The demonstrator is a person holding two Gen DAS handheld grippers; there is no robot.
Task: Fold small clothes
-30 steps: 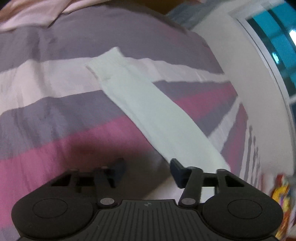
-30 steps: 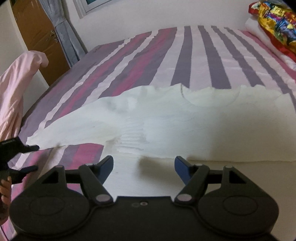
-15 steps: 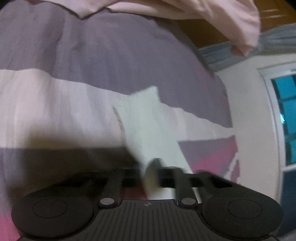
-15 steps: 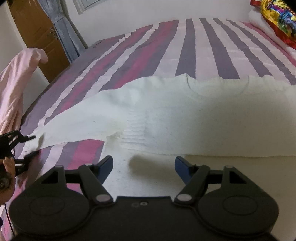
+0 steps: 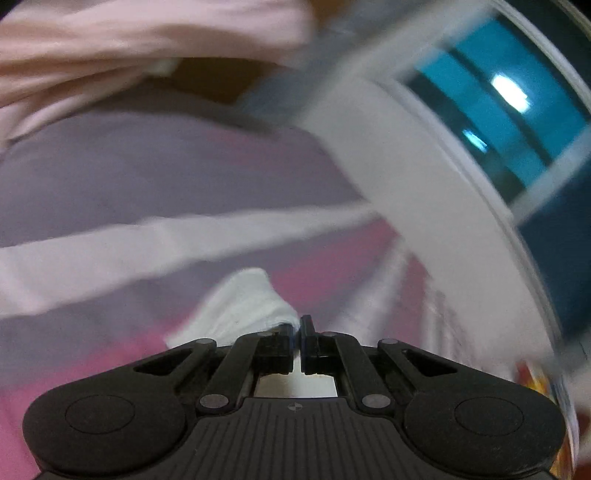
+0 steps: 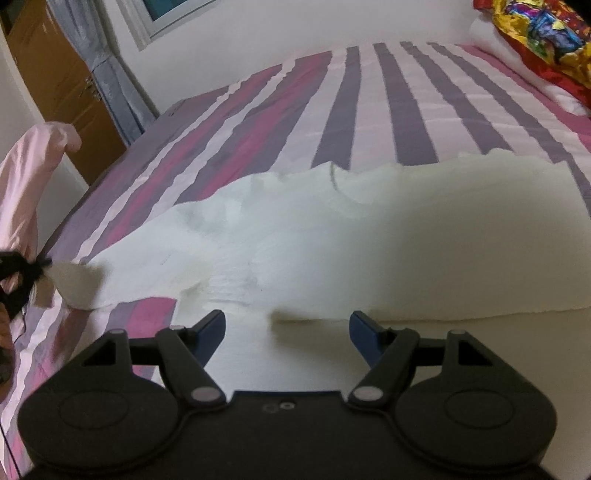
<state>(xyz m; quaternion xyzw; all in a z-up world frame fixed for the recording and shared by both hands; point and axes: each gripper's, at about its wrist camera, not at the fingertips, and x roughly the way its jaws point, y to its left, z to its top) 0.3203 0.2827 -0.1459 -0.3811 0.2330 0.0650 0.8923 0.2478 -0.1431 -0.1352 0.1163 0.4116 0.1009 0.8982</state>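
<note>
A white long-sleeved top [image 6: 332,236] lies spread on the striped bed, body in front of my right gripper, one sleeve stretching left. My left gripper [image 5: 297,326] is shut on the sleeve's cuff [image 5: 243,306] and holds it lifted off the sheet; it shows at the left edge of the right wrist view [image 6: 44,267] with the cuff end [image 6: 75,286] raised. My right gripper [image 6: 288,328] is open and empty, just above the top's lower part.
The bed [image 6: 369,110] has purple, pink and white stripes. A pink garment [image 6: 26,177] hangs at the left by the bed's foot. A bright patterned pillow [image 6: 535,33] lies at the far right. A wall and window [image 5: 498,122] are close behind.
My left gripper slid along the sleeve to its cuff, shut on it and lifted it, swinging its view up toward the window. My right gripper stayed open over the top.
</note>
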